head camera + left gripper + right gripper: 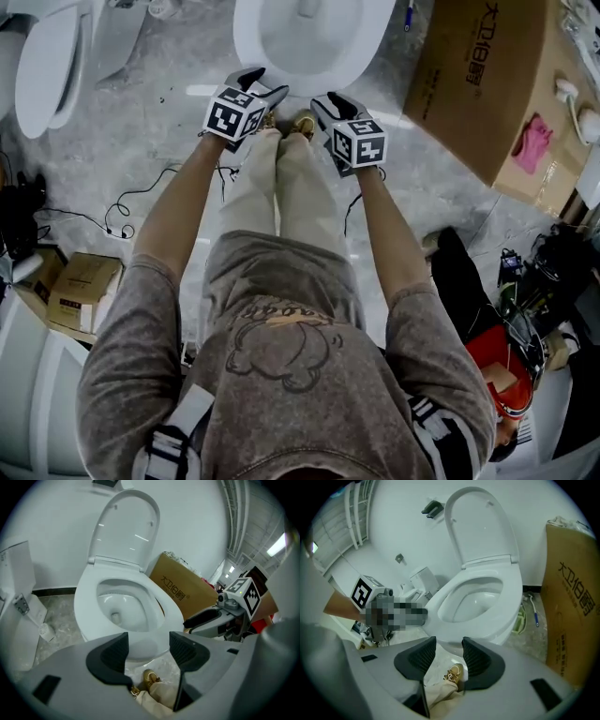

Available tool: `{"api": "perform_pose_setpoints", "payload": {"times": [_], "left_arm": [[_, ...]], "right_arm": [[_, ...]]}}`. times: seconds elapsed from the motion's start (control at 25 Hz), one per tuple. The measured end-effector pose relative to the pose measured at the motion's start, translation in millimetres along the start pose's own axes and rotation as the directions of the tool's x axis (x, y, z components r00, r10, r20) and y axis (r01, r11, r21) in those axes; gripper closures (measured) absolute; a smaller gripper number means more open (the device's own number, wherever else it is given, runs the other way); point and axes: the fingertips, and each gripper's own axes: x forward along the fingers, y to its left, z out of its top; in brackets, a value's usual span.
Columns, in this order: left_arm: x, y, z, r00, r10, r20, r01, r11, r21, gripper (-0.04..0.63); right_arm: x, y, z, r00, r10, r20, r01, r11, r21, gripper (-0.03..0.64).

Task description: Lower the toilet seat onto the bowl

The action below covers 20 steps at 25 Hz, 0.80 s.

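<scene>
The white toilet (314, 37) stands on the floor just ahead of the person's shoes. Its lid (124, 527) is upright against the wall, also shown in the right gripper view (480, 524). A white ring (89, 597) looks to lie flat on the bowl rim (513, 592). My left gripper (246, 105) and right gripper (345, 127) hang side by side, low in front of the bowl and apart from it. The left gripper's (149, 656) jaws stand open with nothing between them. The right gripper's (449, 656) jaws are also open and empty.
A large cardboard box (483, 75) stands right of the toilet, a pink cloth (532, 142) on it. A brush (533, 609) lies between box and bowl. Another toilet (47, 66) is at far left. Cables (141, 202) and small boxes (80, 291) lie on the left floor.
</scene>
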Motion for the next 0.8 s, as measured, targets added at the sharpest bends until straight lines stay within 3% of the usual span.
{"api": "perform_pose_setpoints", "payload": {"times": [0.32, 0.52, 0.8], "left_arm": [[47.1, 25.8, -40.3, 0.999, 0.030, -0.023, -0.030, 0.999, -0.032, 0.319], [49.4, 27.8, -39.6, 0.999, 0.040, 0.028, -0.040, 0.999, -0.015, 0.347], [26.5, 8.2, -0.3, 0.999, 0.026, 0.043, -0.025, 0.999, -0.025, 0.347]], "right_arm": [[51.3, -27.6, -38.6, 0.999, -0.016, -0.031, 0.017, 0.999, 0.052, 0.420], [53.1, -37.6, -41.5, 0.999, -0.022, 0.040, 0.021, 0.999, 0.037, 0.471], [25.6, -19.8, 6.8, 0.996, -0.018, 0.090, 0.017, 1.000, 0.010, 0.469]]}}
